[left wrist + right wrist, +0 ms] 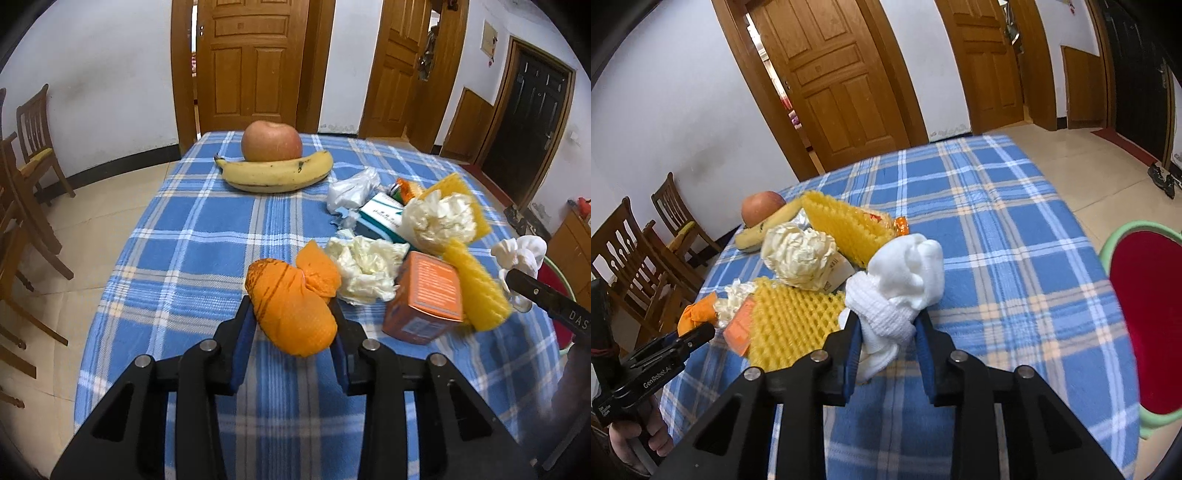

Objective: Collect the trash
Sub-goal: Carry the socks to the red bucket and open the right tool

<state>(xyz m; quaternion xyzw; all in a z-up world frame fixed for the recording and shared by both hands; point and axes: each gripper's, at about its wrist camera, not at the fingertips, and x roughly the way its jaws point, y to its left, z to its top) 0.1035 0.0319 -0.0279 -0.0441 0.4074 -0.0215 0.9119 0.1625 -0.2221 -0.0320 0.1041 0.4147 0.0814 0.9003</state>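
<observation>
Wooden doors [255, 62] stand behind a blue-checked table [192, 236]. Left wrist view: the left gripper [293, 325] pinches an orange wad [291, 314]; apple [272, 141] and banana [275, 172] lie far ahead. Right wrist view: the right gripper [886, 332] clamps white foam netting [897, 288], a red-lined basin [1145, 325] to its right.

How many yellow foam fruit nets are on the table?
2. One yellow foam net lies near the table's front edge beside the orange box; the other sits farther back, behind the crumpled cream bag. More may be hidden.
</observation>
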